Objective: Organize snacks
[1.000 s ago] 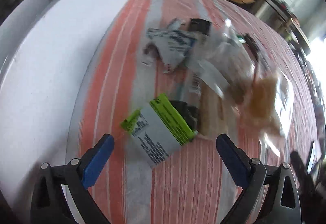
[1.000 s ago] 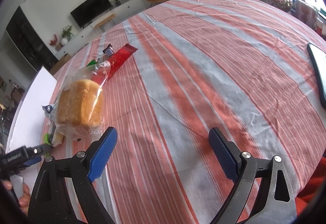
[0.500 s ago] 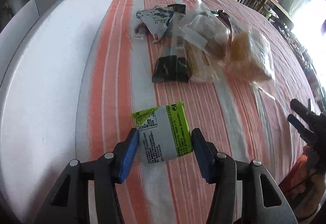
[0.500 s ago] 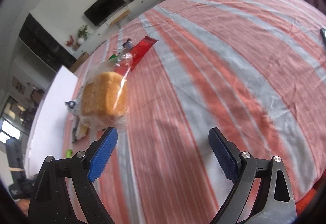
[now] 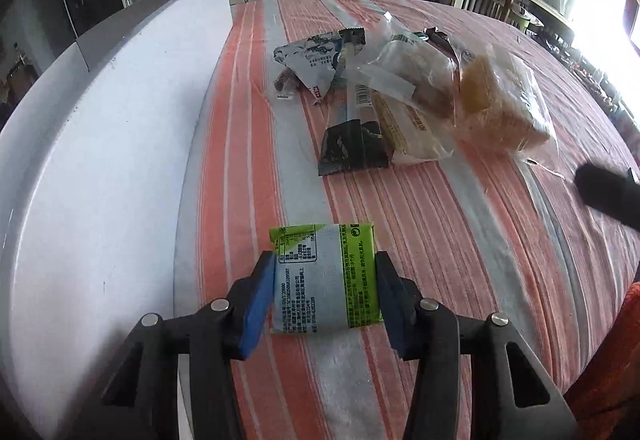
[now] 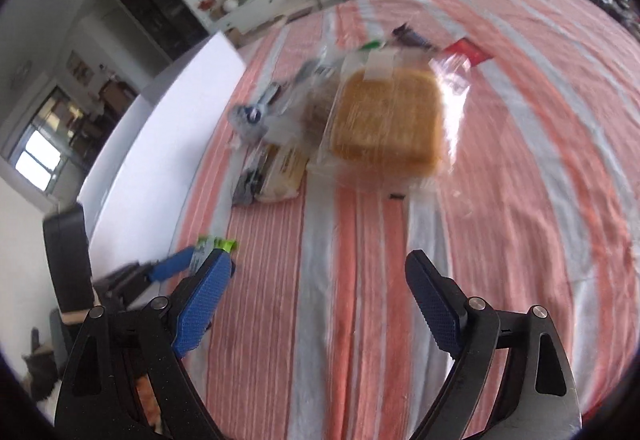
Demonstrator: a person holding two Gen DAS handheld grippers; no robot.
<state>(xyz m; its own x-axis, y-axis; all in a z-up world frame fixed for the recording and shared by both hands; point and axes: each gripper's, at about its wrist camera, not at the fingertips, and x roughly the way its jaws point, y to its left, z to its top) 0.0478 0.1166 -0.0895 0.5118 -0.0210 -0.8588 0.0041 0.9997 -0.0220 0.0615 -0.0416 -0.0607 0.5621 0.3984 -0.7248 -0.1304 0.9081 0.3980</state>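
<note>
My left gripper (image 5: 325,298) is shut on a green and silver snack packet (image 5: 324,276), held just above the striped tablecloth (image 5: 460,240). Beyond it lies a pile of snacks: a black packet (image 5: 352,151), a blue and white packet (image 5: 310,63), a clear bag of buns (image 5: 412,79) and a bagged bread loaf (image 5: 500,107). My right gripper (image 6: 318,304) is open and empty, over the cloth in front of the bread loaf (image 6: 386,119). The left gripper with the green packet (image 6: 214,244) shows at its left.
A white board (image 5: 100,159) runs along the table's left side. A red packet (image 6: 466,51) lies behind the loaf. A black chair back (image 6: 68,260) stands at the left. The right gripper's dark tip (image 5: 608,195) shows at the right edge.
My left gripper closed on the green packet and drew it back from the pile. My right gripper swung left to face the bread loaf and the pile.
</note>
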